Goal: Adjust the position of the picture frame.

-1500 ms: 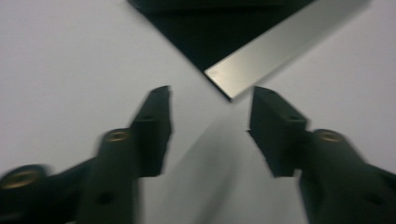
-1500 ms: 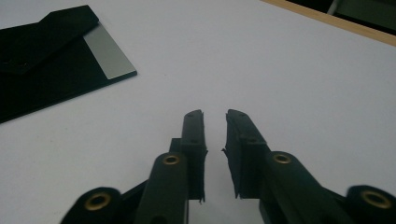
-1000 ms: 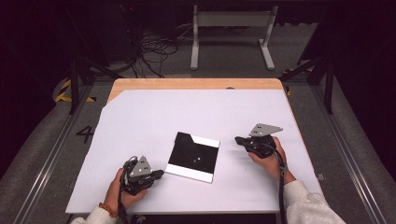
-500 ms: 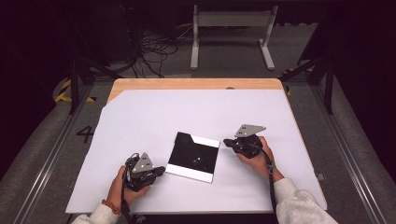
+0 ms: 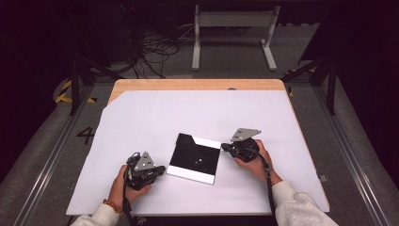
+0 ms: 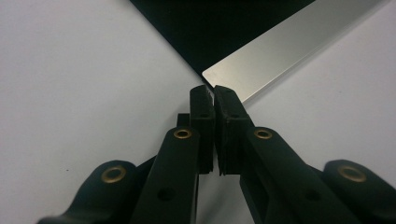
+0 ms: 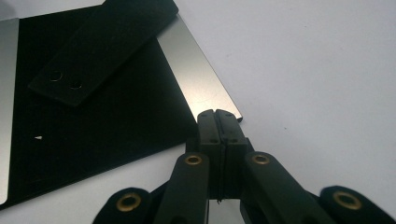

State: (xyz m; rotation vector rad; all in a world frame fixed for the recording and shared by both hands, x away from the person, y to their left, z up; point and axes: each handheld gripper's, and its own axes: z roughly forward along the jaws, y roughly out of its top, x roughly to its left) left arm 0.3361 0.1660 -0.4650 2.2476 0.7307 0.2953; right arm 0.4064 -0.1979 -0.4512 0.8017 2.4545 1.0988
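A flat black square plate point(image 5: 195, 157) with silver strips along two edges lies on the white table sheet point(image 5: 188, 113). In the right gripper view a black bar with two holes point(image 7: 100, 51) lies across the plate point(image 7: 93, 121). My left gripper point(image 5: 162, 168) is shut, and its tips point(image 6: 212, 95) meet the near-left corner of the silver strip point(image 6: 280, 51) without holding it. My right gripper point(image 5: 225, 147) is also shut, its tips point(image 7: 219, 116) against the end of the far silver strip point(image 7: 198, 79) at the plate's right corner.
A wooden table edge point(image 5: 197, 84) shows beyond the white sheet. On the floor behind stand a metal frame point(image 5: 233, 21) and loose cables point(image 5: 155, 52). Rails run along both sides of the table. A person's hands and sleeves enter from the bottom.
My right gripper has moved left and slightly nearer, up to the plate's right corner. The left gripper has edged up to the plate's near-left corner. The plate has stayed in place.
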